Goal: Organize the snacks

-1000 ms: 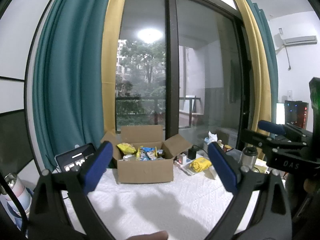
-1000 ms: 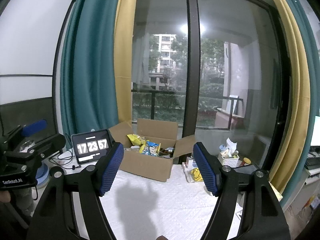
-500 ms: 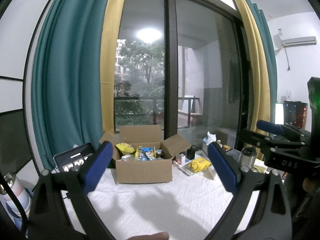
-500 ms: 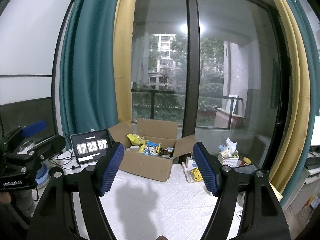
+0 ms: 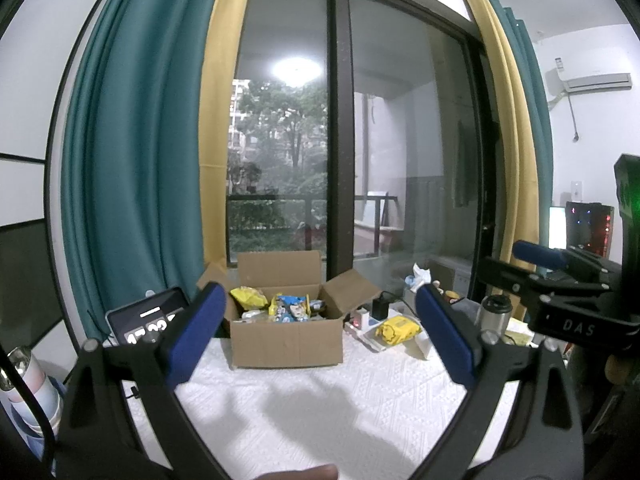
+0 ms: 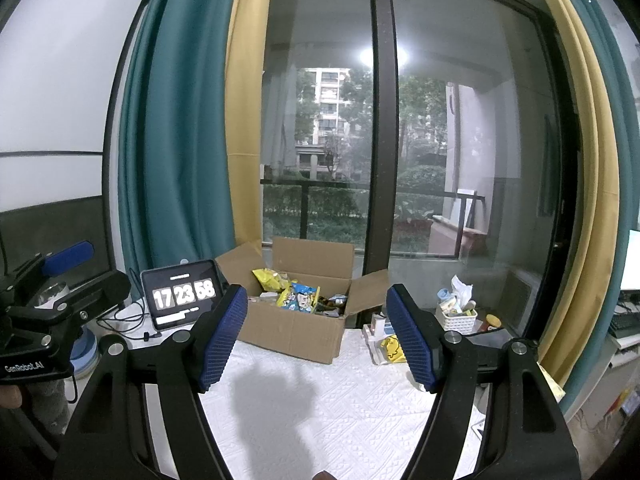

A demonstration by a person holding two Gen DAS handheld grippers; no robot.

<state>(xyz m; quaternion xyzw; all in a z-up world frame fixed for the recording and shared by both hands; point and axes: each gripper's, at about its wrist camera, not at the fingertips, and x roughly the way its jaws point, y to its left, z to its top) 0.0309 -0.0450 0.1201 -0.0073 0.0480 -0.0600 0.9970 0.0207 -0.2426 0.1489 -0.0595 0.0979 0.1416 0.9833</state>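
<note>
An open cardboard box (image 5: 286, 338) (image 6: 294, 330) stands at the far side of the white-clothed table (image 5: 320, 400), against the window. Snack packets fill it: a yellow bag (image 5: 248, 297) (image 6: 268, 279) and a blue-and-yellow packet (image 5: 290, 307) (image 6: 302, 298). Another yellow packet (image 5: 398, 328) (image 6: 392, 349) lies on a white tray to the right of the box. My left gripper (image 5: 318, 334) hangs open well short of the box, nothing between its blue pads. My right gripper (image 6: 316, 338) is likewise open and empty, also short of the box.
A tablet showing a clock (image 6: 182, 294) (image 5: 150, 322) stands left of the box with cables beside it. A white basket of tissues (image 6: 456, 314), a charger block (image 5: 380, 307) and a metal flask (image 5: 494, 312) crowd the right. Curtains and the glass door back the table.
Only the clock digits on the tablet differ. Both grippers hold their places with the same opening.
</note>
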